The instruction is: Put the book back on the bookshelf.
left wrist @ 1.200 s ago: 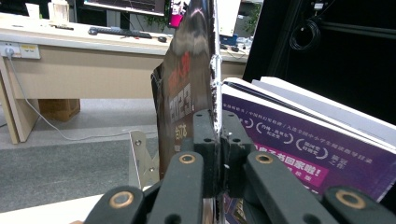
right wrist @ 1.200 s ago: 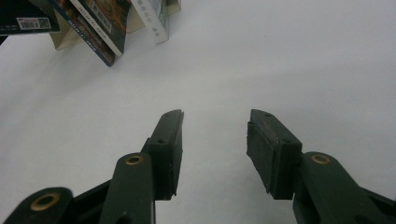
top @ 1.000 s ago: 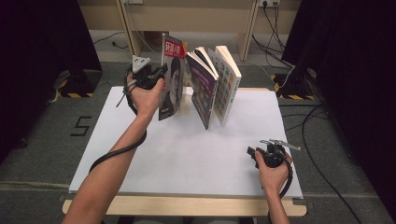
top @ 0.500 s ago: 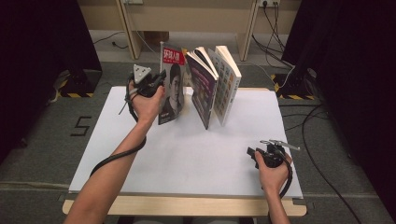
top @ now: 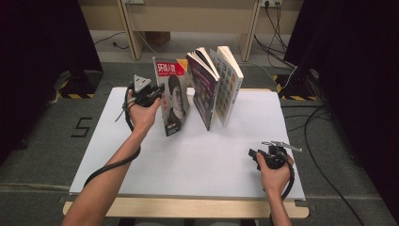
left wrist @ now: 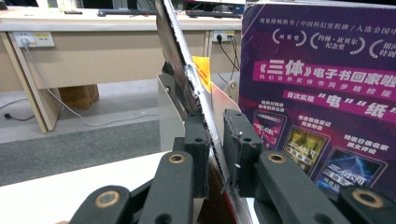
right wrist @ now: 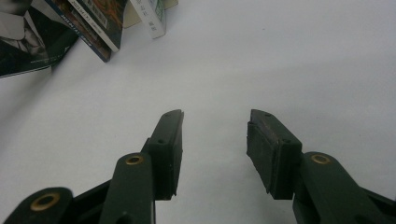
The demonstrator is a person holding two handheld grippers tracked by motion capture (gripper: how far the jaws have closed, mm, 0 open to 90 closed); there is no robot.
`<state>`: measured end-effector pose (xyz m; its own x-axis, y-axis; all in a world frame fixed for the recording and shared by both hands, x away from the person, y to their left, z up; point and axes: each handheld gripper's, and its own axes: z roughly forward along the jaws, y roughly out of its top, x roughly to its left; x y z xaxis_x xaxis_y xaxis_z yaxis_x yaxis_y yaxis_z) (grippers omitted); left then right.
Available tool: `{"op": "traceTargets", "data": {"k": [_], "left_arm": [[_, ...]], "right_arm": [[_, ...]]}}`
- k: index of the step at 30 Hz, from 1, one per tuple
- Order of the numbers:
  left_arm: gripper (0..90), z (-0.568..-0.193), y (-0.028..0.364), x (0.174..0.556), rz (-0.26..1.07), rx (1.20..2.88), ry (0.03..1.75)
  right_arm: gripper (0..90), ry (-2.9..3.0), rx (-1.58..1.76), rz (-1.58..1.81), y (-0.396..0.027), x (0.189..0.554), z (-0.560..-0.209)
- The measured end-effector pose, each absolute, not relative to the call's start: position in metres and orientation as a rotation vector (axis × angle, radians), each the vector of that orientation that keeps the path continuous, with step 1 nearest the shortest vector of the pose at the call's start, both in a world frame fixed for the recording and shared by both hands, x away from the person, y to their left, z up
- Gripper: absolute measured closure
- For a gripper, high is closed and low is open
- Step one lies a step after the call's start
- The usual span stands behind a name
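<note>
While standing on its lower edge near the far edge of the table (top: pixel 202 160), leaning rightward toward the purple book (top: pixel 203 89), with a pale-covered book (top: pixel 229 82) behind that. Seemingly the release step of shelving the magazine (top: pixel 173 96) into the upright row. Left gripper (top: pixel 157 92) up against the magazine's left side, jaws narrow and just now opening. From the left gripper view, magazine's worn edge running up between the two pads (left wrist: pixel 196 140): one pad close against the cover, a slim gap at the other, so no firm pinch any more. Metal bookend (left wrist: pixel 169 107) just behind the magazine, the purple book's back cover close on the far side.

Next, probably: spread the jaws a little further, then draw straight back off the edge without dragging the cover. Likely risk: floppy magazine sliding at its foot or sagging away from the row once unsupported.

Right gripper (top: pixel 256 155) near the table's right front corner, well apart from the books, jaws spread wide over bare white surface, holding nothing.
</note>
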<state>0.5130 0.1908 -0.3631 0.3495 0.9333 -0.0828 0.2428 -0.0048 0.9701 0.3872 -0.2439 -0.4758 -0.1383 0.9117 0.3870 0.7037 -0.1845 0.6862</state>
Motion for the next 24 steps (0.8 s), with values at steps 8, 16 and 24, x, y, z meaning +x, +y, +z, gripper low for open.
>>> {"op": "traceTargets", "data": {"k": [8, 16, 24], "left_arm": [[78.2, -0.360, 0.189, 0.515, 0.750, 1.508, 1.126], [74.9, -0.358, 0.184, 0.518, 0.710, 1.509, 1.129], [72.1, -0.357, 0.180, 0.525, 0.660, 1.520, 1.158]], "right_arm": [[55.7, 1.835, 1.883, 1.222, -0.243, 0.387, -0.476], [55.8, 1.827, 1.878, 1.225, -0.244, 0.387, -0.475], [55.8, 1.830, 1.880, 1.228, -0.243, 0.387, -0.476]]}}
